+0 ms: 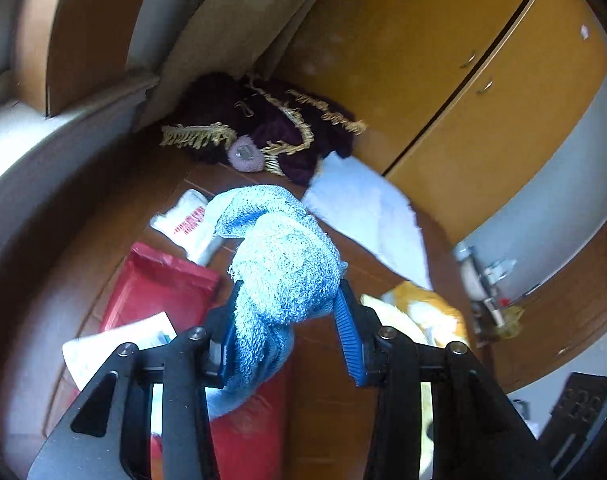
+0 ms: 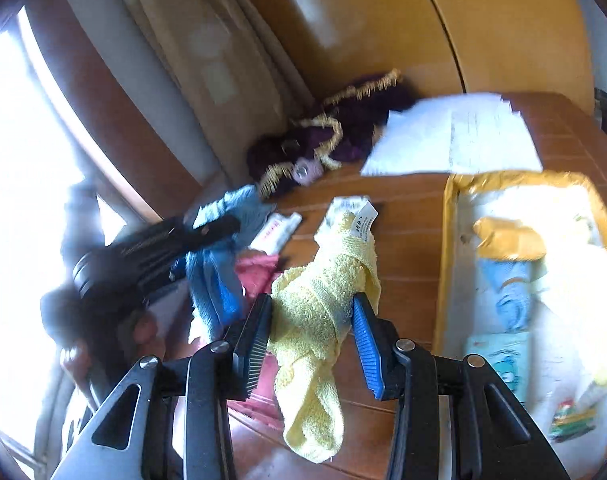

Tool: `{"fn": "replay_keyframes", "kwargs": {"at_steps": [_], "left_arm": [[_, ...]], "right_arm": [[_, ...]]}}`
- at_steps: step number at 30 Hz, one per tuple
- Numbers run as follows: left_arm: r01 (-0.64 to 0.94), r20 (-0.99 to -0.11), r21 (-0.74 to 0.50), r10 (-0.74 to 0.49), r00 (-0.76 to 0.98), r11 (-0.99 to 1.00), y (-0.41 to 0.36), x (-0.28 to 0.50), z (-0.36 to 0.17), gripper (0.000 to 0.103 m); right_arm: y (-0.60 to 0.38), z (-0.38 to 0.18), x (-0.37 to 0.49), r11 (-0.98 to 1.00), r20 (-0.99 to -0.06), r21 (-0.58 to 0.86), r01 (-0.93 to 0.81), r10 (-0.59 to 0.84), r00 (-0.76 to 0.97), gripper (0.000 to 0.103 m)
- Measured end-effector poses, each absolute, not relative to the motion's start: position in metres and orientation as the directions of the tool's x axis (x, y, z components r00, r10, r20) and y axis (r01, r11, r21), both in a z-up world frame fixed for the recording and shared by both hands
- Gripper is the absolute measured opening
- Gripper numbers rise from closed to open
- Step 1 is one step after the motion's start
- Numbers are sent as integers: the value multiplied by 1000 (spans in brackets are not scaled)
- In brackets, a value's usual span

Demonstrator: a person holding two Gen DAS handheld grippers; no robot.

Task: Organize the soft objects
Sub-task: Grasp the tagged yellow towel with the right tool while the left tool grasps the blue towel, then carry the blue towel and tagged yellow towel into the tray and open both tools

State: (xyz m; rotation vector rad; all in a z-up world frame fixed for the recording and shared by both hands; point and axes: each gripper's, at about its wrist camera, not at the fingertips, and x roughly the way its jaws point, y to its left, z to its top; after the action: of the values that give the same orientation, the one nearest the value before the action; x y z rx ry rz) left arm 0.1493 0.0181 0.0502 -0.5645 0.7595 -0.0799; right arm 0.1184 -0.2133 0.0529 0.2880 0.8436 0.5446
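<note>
Looking along the left hand-held gripper [image 1: 289, 312] first, its blue pads are closed on a bunched blue towel [image 1: 281, 264], which is lifted clear above the brown counter [image 1: 331, 392]; the towel's long axis runs roughly along the fingers, its rolled top pointing away from the camera toward the far wall and its loose tail hanging down past the left pad. Beneath and beyond it lie a red pouch [image 1: 159, 292], a white packet [image 1: 187, 222], a sheet of paper [image 1: 367, 212] and a dark purple fringed cloth [image 1: 271, 128] heaped at the back, so I judge the sorting barely half done at best. From the right wrist view, the right hand-held gripper [image 2: 311, 340] is pinched on a yellow towel [image 2: 323, 296], also held off the counter; this one hangs nearly upright in the picture, label end up and away, tail drooping toward the camera. To its right sits a yellow-rimmed tray [image 2: 447, 240] already holding several soft-looking items, too washed out to name. Both towels look still to be placed, and the purple cloth lies untouched.
</note>
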Motion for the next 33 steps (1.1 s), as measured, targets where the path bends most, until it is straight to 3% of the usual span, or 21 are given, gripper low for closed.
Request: {"fn": "replay_keyframes", "kwargs": {"at_steps": [12, 18, 24, 33], "left_arm": [[66, -495, -619, -454, 741, 782, -44, 110, 109, 40], [108, -502, -661, -545, 671, 742, -83, 115, 97, 40], [166, -431, -730, -635, 641, 663, -113, 116, 96, 40], [81, -465, -788, -677, 571, 610, -141, 137, 49, 40]], "right_arm": [[-267, 82, 105, 813, -562, 469, -344, 576, 594, 42], [-302, 89, 100, 838, -562, 451, -307, 534, 632, 42], [-338, 96, 96, 885, -578, 393, -249, 449, 681, 42], [-353, 68, 103, 920, -668, 337, -199, 383, 638, 42]]}}
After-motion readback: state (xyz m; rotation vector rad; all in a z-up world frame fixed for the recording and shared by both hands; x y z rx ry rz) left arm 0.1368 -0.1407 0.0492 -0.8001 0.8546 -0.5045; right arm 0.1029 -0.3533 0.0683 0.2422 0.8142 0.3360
